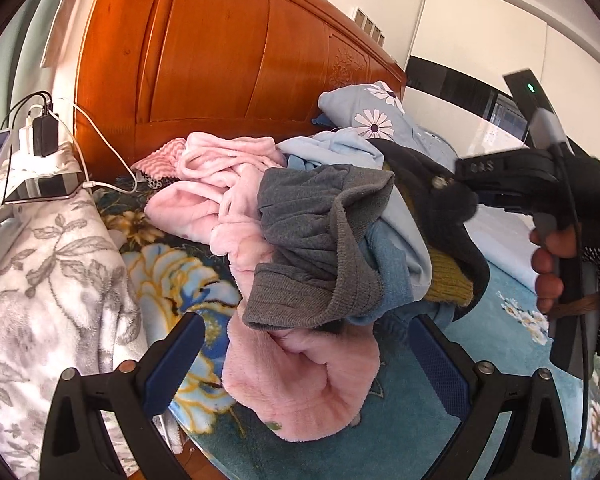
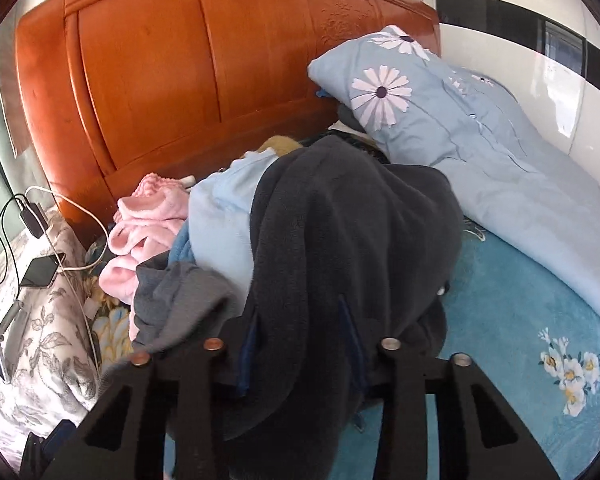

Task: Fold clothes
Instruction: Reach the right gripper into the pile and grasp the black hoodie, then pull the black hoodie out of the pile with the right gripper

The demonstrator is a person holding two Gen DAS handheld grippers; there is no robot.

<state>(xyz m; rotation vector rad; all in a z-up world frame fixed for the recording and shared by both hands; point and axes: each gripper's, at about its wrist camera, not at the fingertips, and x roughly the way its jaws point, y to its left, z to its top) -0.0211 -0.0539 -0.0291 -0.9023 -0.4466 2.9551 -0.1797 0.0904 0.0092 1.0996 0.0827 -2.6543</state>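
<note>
**Dark fleece caught, pile still unsorted**

We have the dark fleece [image 2: 340, 248] at the right-hand side of the heap, draped over a pale blue top [image 2: 224, 216]. In the right wrist view its cloth runs down between the two blue pads of the right gripper [image 2: 300, 356], which are drawn in close and pinch a fold of it. In the left wrist view that same gripper [image 1: 460, 196] bites the fleece near a small metal snap. We judge this hold is meant to pull one garment free of the pile, since nothing can be folded while it lies tangled.

Our left gripper [image 1: 312, 356] stands wide apart and holds nothing. A pink fleece [image 1: 300, 376] lies between its fingers, untouched by the pads as far as we can tell, with a grey knit [image 1: 312, 240] just above it. We think it waits low so it can pin the pile or take a second corner.

Around the heap lie a mustard knit [image 1: 448, 284], the blue bedspread [image 2: 520, 300], a flowered quilt [image 2: 460, 136] against the wooden headboard [image 2: 160, 80], and a phone [image 2: 40, 272] on charge.
</note>
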